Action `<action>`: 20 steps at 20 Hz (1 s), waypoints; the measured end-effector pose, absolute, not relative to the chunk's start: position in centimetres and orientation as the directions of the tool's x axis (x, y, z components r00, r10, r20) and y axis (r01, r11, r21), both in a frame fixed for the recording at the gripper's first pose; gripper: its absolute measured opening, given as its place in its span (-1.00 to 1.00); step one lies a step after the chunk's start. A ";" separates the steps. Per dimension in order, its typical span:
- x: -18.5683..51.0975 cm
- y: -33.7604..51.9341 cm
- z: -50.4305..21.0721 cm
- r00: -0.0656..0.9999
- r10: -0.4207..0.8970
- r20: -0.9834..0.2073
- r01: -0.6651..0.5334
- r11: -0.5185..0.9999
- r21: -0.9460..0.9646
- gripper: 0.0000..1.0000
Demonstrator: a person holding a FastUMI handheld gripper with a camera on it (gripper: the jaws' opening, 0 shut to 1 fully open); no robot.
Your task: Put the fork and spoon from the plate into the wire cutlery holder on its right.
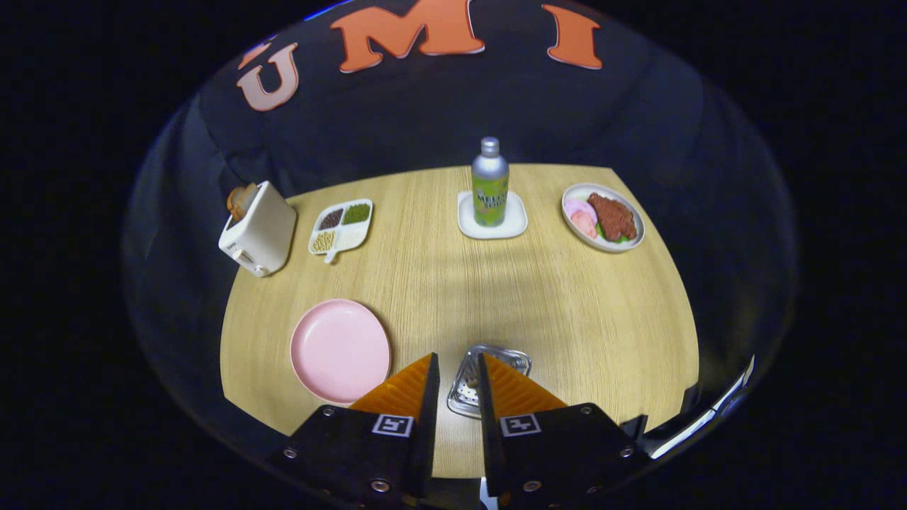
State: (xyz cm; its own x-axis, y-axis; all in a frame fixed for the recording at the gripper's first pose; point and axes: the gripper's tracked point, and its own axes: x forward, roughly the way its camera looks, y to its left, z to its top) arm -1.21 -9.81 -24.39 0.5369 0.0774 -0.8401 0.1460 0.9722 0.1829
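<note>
A: Since the pink plate (pixel 340 350) looks bare from the gripper view, I read both pieces as already off it. No fork or spoon visible on its surface.

B: Where'd they go?

A: Can't confirm. The wire cutlery holder (pixel 489 382) sits just right of the plate, directly under and between the fingers, which hide most of it. I see its rim and perforated base, but can't make out cutlery inside.

B: Gripper state?

A: The gripper (pixel 458 372) has its fingers close together, with a narrow gap and nothing held between them. It hangs above the holder, which fits a drop-off position: centred over the opening so a piece would fall in.

B: Anything else nearby?

A: Nothing in the way. Toaster (pixel 258 228), divided snack tray (pixel 341 225), bottle (pixel 489 181) on its coaster, and a food plate (pixel 603 217) all line the far side of the wooden table (pixel 567 304), well apart from the work area.

B: Verdict?

A: Likely done or near done. I'd want a clear look into the holder to verify.
</note>
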 end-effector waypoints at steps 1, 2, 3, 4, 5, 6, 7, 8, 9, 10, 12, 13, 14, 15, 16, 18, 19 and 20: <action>-0.6 -9.7 -23.3 0.585 0.074 -0.807 0.144 0.971 0.193 -0.28; 0.1 -9.4 -22.3 0.629 0.074 -0.774 0.138 0.969 0.205 -0.24; 0.4 -9.3 -21.6 0.655 0.069 -0.753 0.136 0.969 0.206 -0.11; 0.3 -9.2 -21.0 0.672 0.066 -0.737 0.136 0.968 0.211 0.01; 0.7 -9.1 -20.1 0.705 0.063 -0.707 0.135 0.966 0.222 0.24; 1.3 -9.2 -18.9 0.741 0.051 -0.670 0.136 0.965 0.223 0.35; 1.8 -9.4 -17.9 0.776 0.037 -0.629 0.131 0.967 0.219 0.52; 2.1 -9.7 -16.7 0.809 0.016 -0.588 0.134 0.968 0.210 0.57; 2.6 -9.9 -15.7 0.840 0.001 -0.543 0.133 0.969 0.207 0.67; 3.0 -10.6 -14.2 0.865 -0.015 -0.501 0.136 0.969 0.205 0.70; 3.4 -11.0 -12.3 0.900 -0.048 -0.432 0.143 0.971 0.191 0.77; 3.7 -11.2 -11.4 0.914 -0.063 -0.401 0.144 0.974 0.174 0.78; 3.9 -11.4 -10.4 0.929 -0.073 -0.364 0.140 0.977 0.160 0.78; 4.0 -11.5 -9.4 0.942 -0.083 -0.326 0.137 0.980 0.145 0.78; 4.0 -11.4 -8.3 0.954 -0.088 -0.288 0.130 0.983 0.133 0.78; 4.0 -11.1 -7.2 0.967 -0.102 -0.233 0.128 0.987 0.097 0.79; 4.0 -10.9 -6.8 0.971 -0.107 -0.213 0.128 0.988 0.085 0.80; 4.0 -10.5 -6.4 0.974 -0.105 -0.199 0.123 0.989 0.080 0.81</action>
State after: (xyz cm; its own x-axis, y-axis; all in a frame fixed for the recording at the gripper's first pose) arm 3.98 -10.53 -6.38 0.9744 -0.1048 -0.1991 0.1228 0.9892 0.0804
